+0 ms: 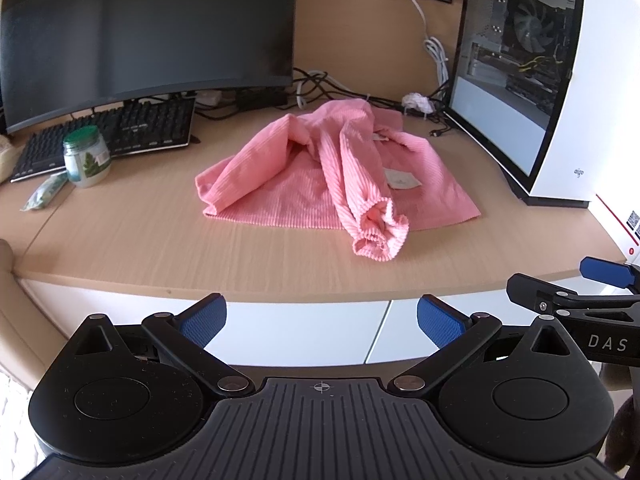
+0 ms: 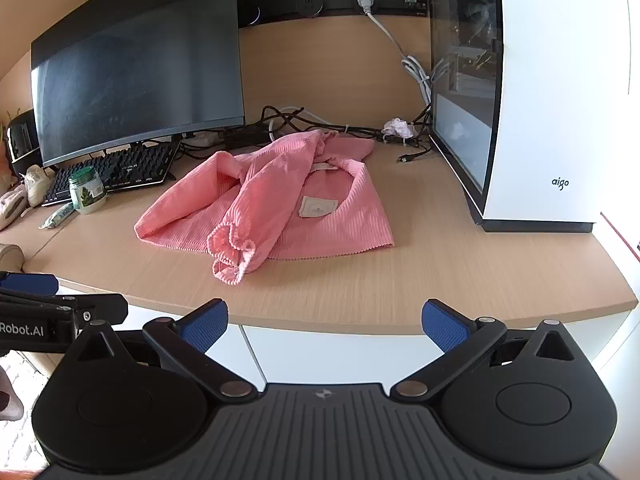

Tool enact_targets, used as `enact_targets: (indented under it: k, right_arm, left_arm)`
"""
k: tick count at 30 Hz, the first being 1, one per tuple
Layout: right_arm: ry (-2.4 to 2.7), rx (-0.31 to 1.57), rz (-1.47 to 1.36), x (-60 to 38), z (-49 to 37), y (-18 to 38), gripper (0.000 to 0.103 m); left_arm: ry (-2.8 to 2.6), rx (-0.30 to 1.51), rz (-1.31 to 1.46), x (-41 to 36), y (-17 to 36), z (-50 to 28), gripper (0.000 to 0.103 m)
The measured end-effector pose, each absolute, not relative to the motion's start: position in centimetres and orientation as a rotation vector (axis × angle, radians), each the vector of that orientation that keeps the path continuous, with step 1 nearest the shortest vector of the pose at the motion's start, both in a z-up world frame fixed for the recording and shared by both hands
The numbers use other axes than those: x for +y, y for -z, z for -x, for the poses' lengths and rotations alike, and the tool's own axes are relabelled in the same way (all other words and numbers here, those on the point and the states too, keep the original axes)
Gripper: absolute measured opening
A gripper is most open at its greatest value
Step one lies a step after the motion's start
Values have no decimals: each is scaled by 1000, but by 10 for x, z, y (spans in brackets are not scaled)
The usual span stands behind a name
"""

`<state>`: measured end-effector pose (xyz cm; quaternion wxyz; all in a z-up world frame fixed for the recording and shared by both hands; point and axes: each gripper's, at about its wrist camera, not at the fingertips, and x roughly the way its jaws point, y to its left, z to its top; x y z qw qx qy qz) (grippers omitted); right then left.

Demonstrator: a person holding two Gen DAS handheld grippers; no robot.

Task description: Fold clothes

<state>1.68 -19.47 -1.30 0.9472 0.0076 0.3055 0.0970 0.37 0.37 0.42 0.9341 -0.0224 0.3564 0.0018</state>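
A pink ribbed garment (image 1: pixel 320 172) lies crumpled on the wooden desk (image 1: pixel 160 240), with one sleeve (image 1: pixel 368 200) draped toward the front and its cuff bunched near the desk's front. It also shows in the right wrist view (image 2: pixel 280 208), with a small white label (image 2: pixel 316 206) on top. My left gripper (image 1: pixel 320 326) is open and empty, held in front of the desk edge, apart from the garment. My right gripper (image 2: pixel 324 326) is open and empty, also short of the desk edge. The right gripper's finger (image 1: pixel 600 272) shows at the right of the left wrist view.
A dark monitor (image 1: pixel 148 28) and black keyboard (image 1: pixel 112 136) stand at the back left. A green-lidded jar (image 1: pixel 86 156) and a small packet (image 1: pixel 44 192) sit left of the garment. A white PC case (image 1: pixel 560 80) stands at the right. Cables (image 1: pixel 320 84) lie behind.
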Motion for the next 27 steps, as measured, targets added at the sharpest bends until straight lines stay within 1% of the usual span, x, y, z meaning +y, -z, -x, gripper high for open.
enact_targets:
  k: [27]
  right_arm:
    - [-215,658,-20,-191,-30,20,103]
  left_arm:
    - [-19,748,50,7,2,-13,103]
